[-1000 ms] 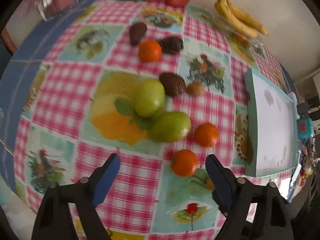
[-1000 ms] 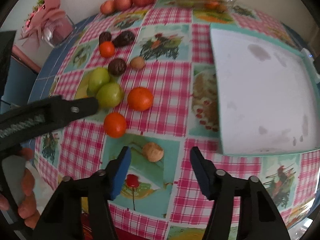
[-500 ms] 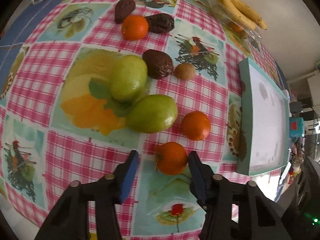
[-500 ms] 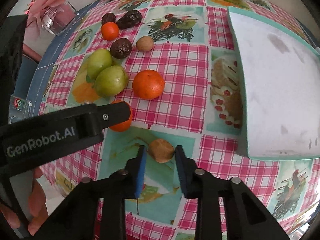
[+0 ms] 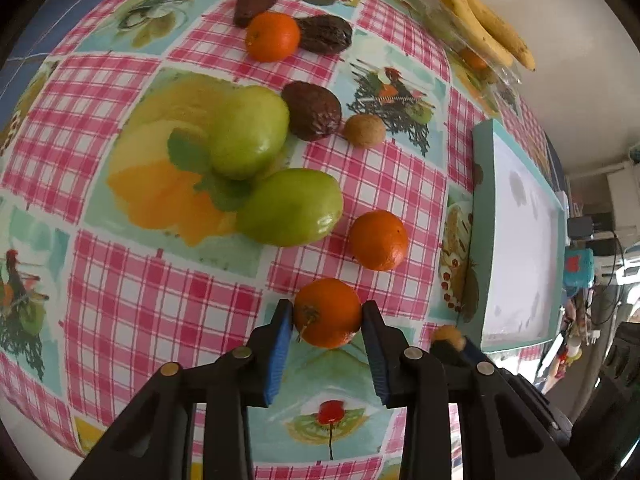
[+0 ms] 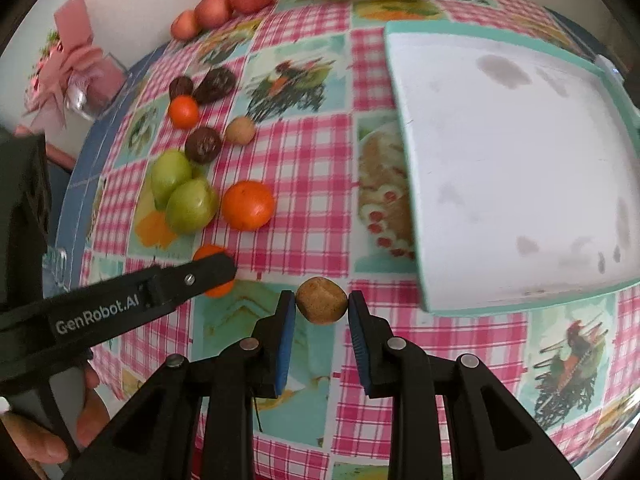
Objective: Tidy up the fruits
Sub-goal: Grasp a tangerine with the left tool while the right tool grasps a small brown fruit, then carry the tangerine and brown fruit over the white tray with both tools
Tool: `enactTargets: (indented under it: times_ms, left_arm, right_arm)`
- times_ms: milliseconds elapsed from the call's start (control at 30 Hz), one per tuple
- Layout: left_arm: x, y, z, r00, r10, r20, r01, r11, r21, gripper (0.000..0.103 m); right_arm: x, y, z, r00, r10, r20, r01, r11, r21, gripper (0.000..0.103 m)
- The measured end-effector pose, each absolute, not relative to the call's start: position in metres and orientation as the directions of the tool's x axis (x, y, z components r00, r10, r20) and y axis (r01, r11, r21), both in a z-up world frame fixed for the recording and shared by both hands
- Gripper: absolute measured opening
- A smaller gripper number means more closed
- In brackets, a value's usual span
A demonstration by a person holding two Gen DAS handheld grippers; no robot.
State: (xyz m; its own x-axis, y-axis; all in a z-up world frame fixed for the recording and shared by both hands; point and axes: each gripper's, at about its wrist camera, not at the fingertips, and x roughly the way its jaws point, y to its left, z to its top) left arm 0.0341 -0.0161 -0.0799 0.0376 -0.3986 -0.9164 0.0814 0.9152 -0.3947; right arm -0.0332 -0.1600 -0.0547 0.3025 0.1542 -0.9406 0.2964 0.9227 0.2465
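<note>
My left gripper [image 5: 327,314] is shut on an orange mandarin [image 5: 328,312] at the near side of the checked tablecloth. My right gripper [image 6: 322,300] is shut on a small brown kiwi [image 6: 321,300], just left of the teal-rimmed white tray [image 6: 508,168]. The left gripper also shows in the right wrist view [image 6: 216,270], with the mandarin [image 6: 211,254] partly hidden behind it. Loose fruit on the cloth: two green apples [image 5: 288,208], another mandarin [image 5: 378,240], a dark avocado [image 5: 314,110], a second kiwi [image 5: 365,130].
Further back lie a mandarin [image 5: 272,36] between two dark avocados [image 5: 324,34], red apples [image 6: 222,10] by the wall, and bananas [image 5: 484,24] on a clear box. A pink gift box [image 6: 84,76] stands at the far left. The tray rim [image 5: 482,216] is right of my left gripper.
Both grippers moved forward and closed: the left jaws closed on the mandarin, the right jaws on the kiwi.
</note>
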Motion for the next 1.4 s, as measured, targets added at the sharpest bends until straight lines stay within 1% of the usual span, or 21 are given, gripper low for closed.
enactTargets:
  times_ms: [133,300,467,600,700,800,967,1133,1400]
  left_arm:
    - [0.035,-0.019,-0.064,0.07,-0.416,-0.907,0.079,0.908,-0.411,0.037]
    - [0.046,-0.049,-0.032,0.108,-0.433,-0.895,0.141,0.898,-0.417,0.037]
    - [0.057,-0.094,-0.011,0.111,-0.458,-0.882,0.239,0.874,-0.424,0.037]
    - [0.062,-0.132,-0.006,0.083,-0.445,-0.892,0.319,0.86,-0.399,0.037]
    - [0.066,-0.165,-0.015,0.061,-0.412,-0.909,0.369,0.856,-0.363,0.037]
    - [0.067,-0.19,-0.024,0.043,-0.403,-0.914,0.402,0.845,-0.354,0.037]
    - [0.068,-0.216,-0.043,0.024,-0.376,-0.926,0.44,0.836,-0.328,0.037]
    - [0.068,-0.227,-0.058,0.015,-0.353,-0.935,0.449,0.838,-0.31,0.037]
    - [0.068,-0.23,-0.056,0.037,-0.336,-0.941,0.467,0.838,-0.281,0.038]
  right_arm:
    - [-0.038,-0.179,-0.032,0.377,0.159,-0.912,0.331,0.897,0.294,0.028]
    - [-0.031,-0.219,-0.012,0.422,0.068,-0.904,0.423,0.867,0.263,0.028]
    - [-0.036,-0.273,-0.013,0.396,0.009,-0.918,0.513,0.827,0.229,0.028]
    - [-0.043,-0.315,-0.023,0.353,-0.027,-0.935,0.576,0.794,0.194,0.028]
    - [-0.045,-0.337,-0.033,0.314,-0.046,-0.948,0.608,0.777,0.164,0.028]
    - [-0.048,-0.361,-0.043,0.291,-0.053,-0.955,0.629,0.763,0.149,0.028]
    - [-0.048,-0.38,-0.057,0.265,-0.063,-0.962,0.641,0.757,0.127,0.028]
    - [-0.048,-0.386,-0.067,0.26,-0.055,-0.964,0.638,0.759,0.129,0.028]
    - [-0.04,-0.382,-0.072,0.234,-0.073,-0.97,0.619,0.781,0.09,0.028]
